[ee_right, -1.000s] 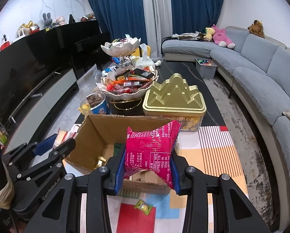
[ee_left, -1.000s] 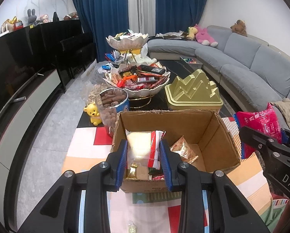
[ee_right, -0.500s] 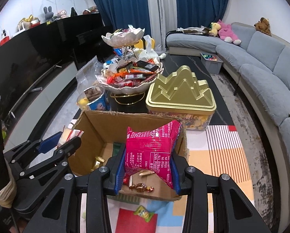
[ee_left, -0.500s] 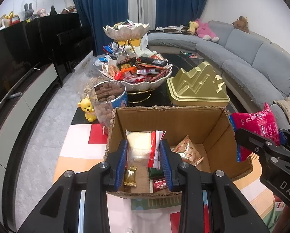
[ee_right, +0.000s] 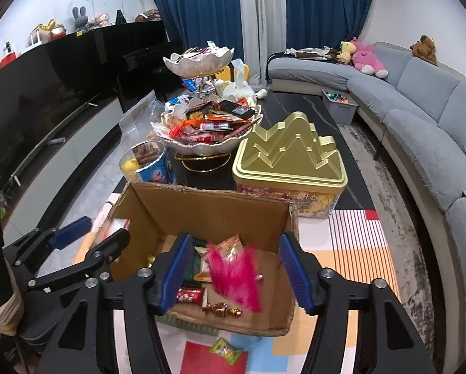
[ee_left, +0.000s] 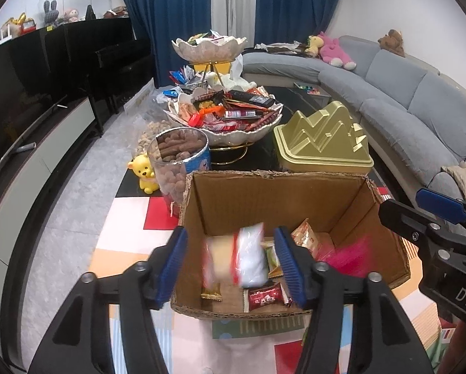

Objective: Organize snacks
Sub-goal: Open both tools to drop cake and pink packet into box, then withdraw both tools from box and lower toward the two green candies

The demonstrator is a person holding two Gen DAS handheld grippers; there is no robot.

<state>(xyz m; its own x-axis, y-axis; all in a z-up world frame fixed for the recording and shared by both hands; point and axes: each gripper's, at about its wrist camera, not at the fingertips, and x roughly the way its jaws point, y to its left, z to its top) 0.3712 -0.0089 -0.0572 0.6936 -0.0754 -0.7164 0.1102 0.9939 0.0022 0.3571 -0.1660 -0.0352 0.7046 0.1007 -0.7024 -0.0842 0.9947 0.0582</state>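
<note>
Between the spread blue pads of the left gripper [ee_left: 233,268] a white-and-red snack packet [ee_left: 236,258] hangs blurred over the cardboard box [ee_left: 264,199]; the jaws have just been opening and no longer press on it, so it looks to be dropping in. The right gripper [ee_right: 236,271] shows the same: its jaws have just been opening, and the pink snack bag [ee_right: 236,277] is a smear between the parted pads, free of them, though the blur hides whether it has landed yet.

To do this release well, I would hold both claws steady above the box mouth until each packet settles among the wrapped sweets [ee_right: 222,308] on the box floor, then lift straight up so the pads do not catch the torn rim. One green sweet [ee_right: 225,349] lies outside, just under the right claw on the patterned mat [ee_right: 357,249], and wants collecting.

Just beyond the box stand a clear jar of brown snacks [ee_left: 180,155] and a gold mountain-shaped tin [ee_right: 290,159]; past them a tiered dish heaped with wrappers [ee_left: 223,115]. Farther off, a grey sofa [ee_right: 435,118] curves to the right, a dark television unit [ee_left: 21,99] runs to the left, and blue curtains [ee_left: 183,9] close the room.
</note>
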